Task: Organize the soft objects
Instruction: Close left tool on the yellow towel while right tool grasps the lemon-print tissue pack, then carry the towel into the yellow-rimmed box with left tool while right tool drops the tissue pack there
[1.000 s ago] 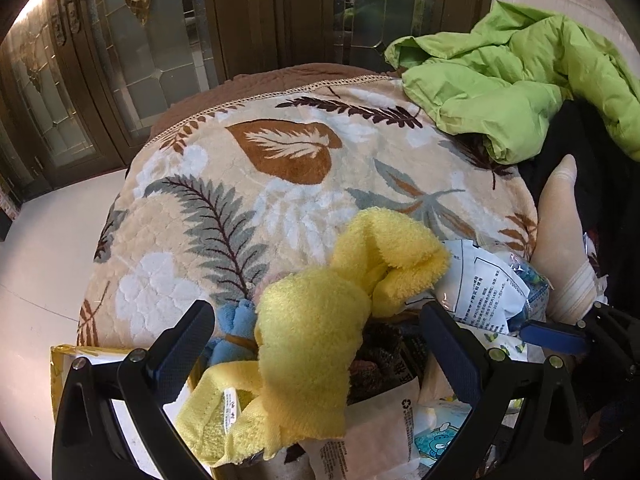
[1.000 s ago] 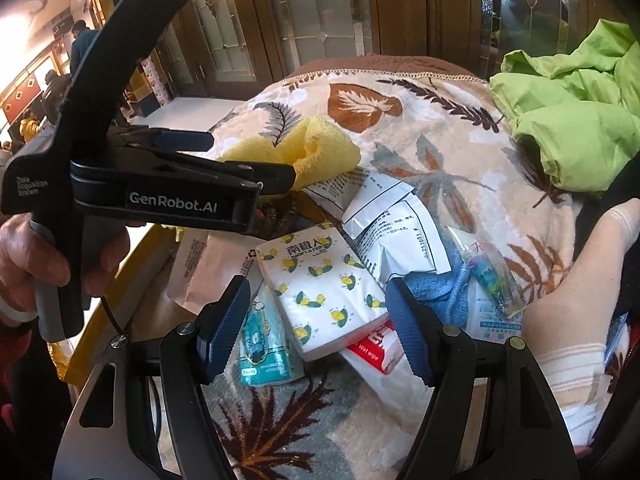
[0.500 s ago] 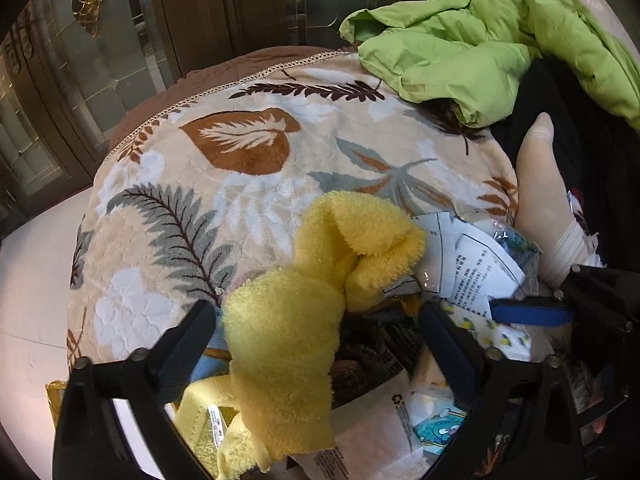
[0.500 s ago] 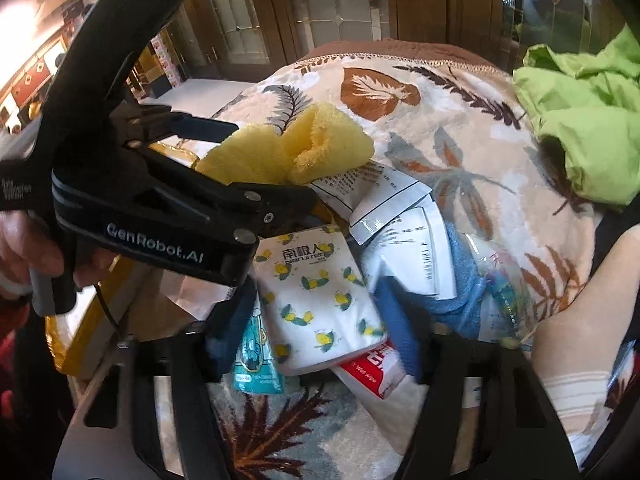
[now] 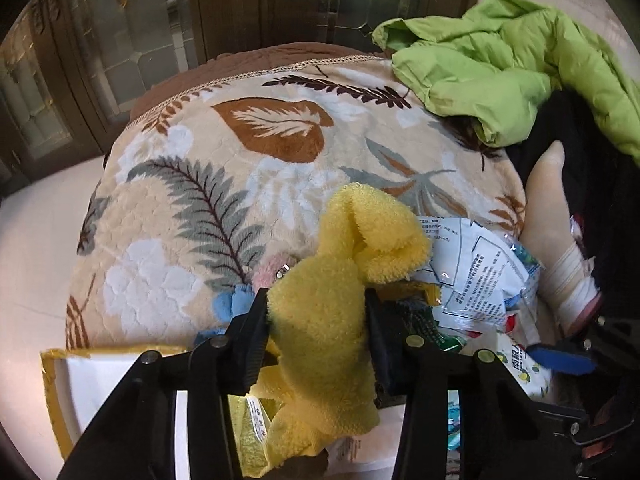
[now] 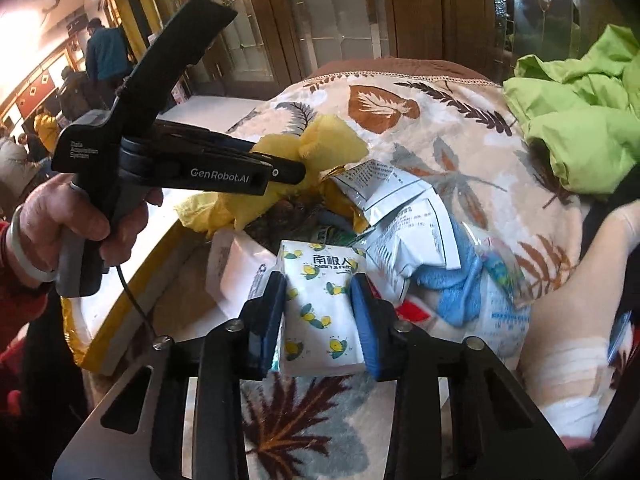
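My left gripper (image 5: 316, 316) is shut on a yellow towel (image 5: 332, 300), which bunches up between the fingers and hangs below them; the towel also shows in the right wrist view (image 6: 320, 148). My right gripper (image 6: 320, 304) is shut on a white tissue pack with yellow lemon print (image 6: 316, 312), which lies in a pile on the leaf-patterned blanket (image 5: 240, 184). A blue cloth (image 6: 456, 292) lies right of the pack. A pink and blue soft item (image 5: 248, 292) sits just beyond my left fingers.
White printed sachets (image 6: 404, 216) and other packets lie in the pile. A green jacket (image 5: 500, 68) is at the back right. A person's bandaged leg (image 6: 580, 328) lies at the right. A yellow-rimmed white box (image 5: 92, 384) is at the lower left. Wood-and-glass doors stand behind.
Both grippers have closed: the left on the yellow towel, the right on the tissue pack. One second ago both were open around these things.
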The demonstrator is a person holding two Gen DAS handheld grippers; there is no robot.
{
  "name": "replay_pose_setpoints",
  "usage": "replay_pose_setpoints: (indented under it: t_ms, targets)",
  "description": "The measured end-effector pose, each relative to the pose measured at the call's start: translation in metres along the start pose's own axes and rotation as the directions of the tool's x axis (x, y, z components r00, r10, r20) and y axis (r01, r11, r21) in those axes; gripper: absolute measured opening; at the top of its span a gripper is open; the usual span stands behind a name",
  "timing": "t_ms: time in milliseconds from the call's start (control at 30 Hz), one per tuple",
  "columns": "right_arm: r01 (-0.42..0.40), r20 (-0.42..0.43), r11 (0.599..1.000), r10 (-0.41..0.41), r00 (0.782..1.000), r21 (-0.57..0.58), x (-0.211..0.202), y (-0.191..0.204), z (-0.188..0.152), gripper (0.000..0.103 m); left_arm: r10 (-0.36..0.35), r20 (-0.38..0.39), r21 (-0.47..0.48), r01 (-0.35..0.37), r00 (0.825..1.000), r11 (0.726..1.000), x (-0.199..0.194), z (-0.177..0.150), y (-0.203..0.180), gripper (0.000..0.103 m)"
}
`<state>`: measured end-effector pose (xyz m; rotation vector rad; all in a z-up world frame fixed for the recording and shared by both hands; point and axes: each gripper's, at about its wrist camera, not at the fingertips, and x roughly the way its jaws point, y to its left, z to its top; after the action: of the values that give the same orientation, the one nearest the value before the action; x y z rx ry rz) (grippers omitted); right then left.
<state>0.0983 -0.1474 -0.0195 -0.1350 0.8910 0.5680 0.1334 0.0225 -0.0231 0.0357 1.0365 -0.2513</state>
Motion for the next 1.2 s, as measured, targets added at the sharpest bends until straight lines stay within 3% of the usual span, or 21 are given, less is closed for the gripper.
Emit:
replay_pose_setpoints:
  t_ms: [200, 367, 567, 633, 700, 733, 767, 800, 900, 1067, 1200]
  targets:
    - [-0.026, 0.048, 0.999, 0.024, 0.999, 0.040, -0.022, 0.007, -0.002, 0.024, -0.057, 0.052, -0.045, 0.059, 0.997, 0.997, -0.030, 0.001, 0.008, 0.044]
    - [-0.016, 0.052, 0.999, 0.014, 0.999, 0.042, -0.026, 0.014, 0.004, 0.006, -0.060, 0.082, -0.047, 0.064, 0.995, 0.997, -0.050, 0.000, 0.012, 0.044]
    - [0.015, 0.018, 0.998, -0.016, 1.000, 0.060, -0.018, 0.014, 0.000, 0.004, -0.075, 0.089, -0.073, 0.081, 0.993, 0.994, -0.061, -0.007, 0.023, 0.044]
    - [-0.038, 0.011, 0.997, 0.037, 0.999, 0.067, -0.020, 0.013, 0.000, 0.004, -0.076, 0.092, -0.071, 0.083, 0.993, 0.994, -0.065, -0.009, 0.023, 0.044]
    - [-0.084, -0.002, 0.993, 0.084, 0.996, 0.078, -0.022, 0.016, -0.001, 0.009, -0.081, 0.097, -0.065, 0.087, 0.992, 0.994, -0.067, -0.009, 0.023, 0.044]
    - [-0.083, -0.023, 0.993, 0.085, 0.996, 0.080, -0.021, 0.019, -0.004, 0.023, -0.086, 0.099, -0.065, 0.092, 0.991, 0.994, -0.068, -0.010, 0.022, 0.044]
    - [-0.080, -0.042, 0.993, 0.084, 0.996, 0.082, -0.020, 0.022, -0.008, 0.045, -0.091, 0.101, -0.065, 0.098, 0.991, 0.993, -0.070, -0.010, 0.022, 0.044]
    - [-0.060, -0.074, 0.994, 0.067, 0.995, 0.090, -0.017, 0.026, -0.014, 0.053, -0.095, 0.103, -0.063, 0.101, 0.990, 0.993, -0.071, -0.010, 0.022, 0.044]
    - [-0.072, -0.093, 0.992, 0.082, 0.992, 0.103, -0.012, 0.037, -0.034, 0.054, -0.106, 0.120, -0.054, 0.113, 0.987, 0.992, -0.078, -0.011, 0.019, 0.044]
    - [0.076, -0.228, 0.995, -0.058, 0.972, 0.071, 0.026, 0.059, -0.060, 0.049, -0.105, 0.140, -0.062, 0.115, 0.985, 0.992, -0.096, -0.017, 0.024, 0.044]
    - [0.039, -0.200, 0.990, -0.011, 0.980, 0.136, 0.018, 0.052, -0.063, 0.039, -0.082, 0.159, -0.084, 0.096, 0.984, 0.992, -0.119, -0.029, 0.044, 0.044]
